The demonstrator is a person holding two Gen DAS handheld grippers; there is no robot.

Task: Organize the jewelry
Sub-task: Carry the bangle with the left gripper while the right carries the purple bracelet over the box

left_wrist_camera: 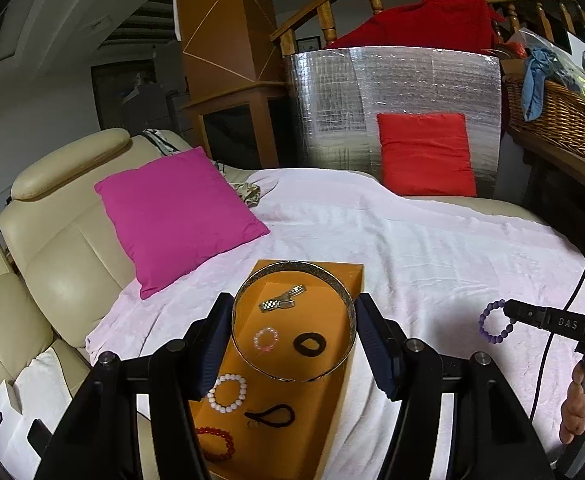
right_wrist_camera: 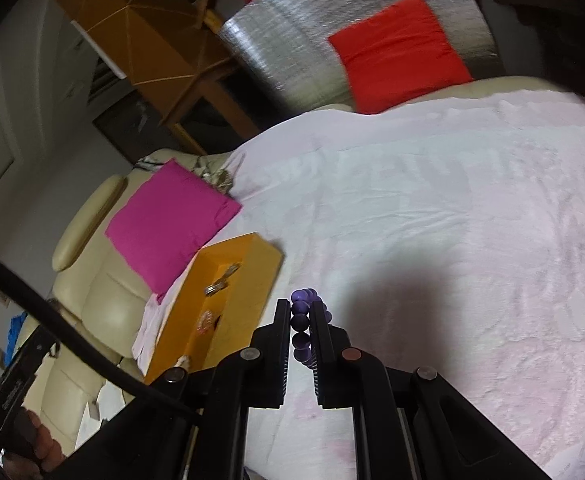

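White blanket (left_wrist_camera: 432, 248) over the sofa carries an orange tray (left_wrist_camera: 332, 280) holding small bracelets. Left hand-held gripper (left_wrist_camera: 294, 334) grips a large metal bangle (left_wrist_camera: 252, 364) above that tray, fingers spread wide against its sides. Right hand-held gripper (right_wrist_camera: 300, 328), nearly closed, pinches a purple bead bracelet (right_wrist_camera: 304, 300) above the blanket, right of the tray.

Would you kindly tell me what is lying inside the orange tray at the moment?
Inside the orange tray lie a metal watch band, a pink bead bracelet, a black hair tie, a white bead bracelet, a black cord loop and a red bead bracelet. The left gripper covers the near corners.
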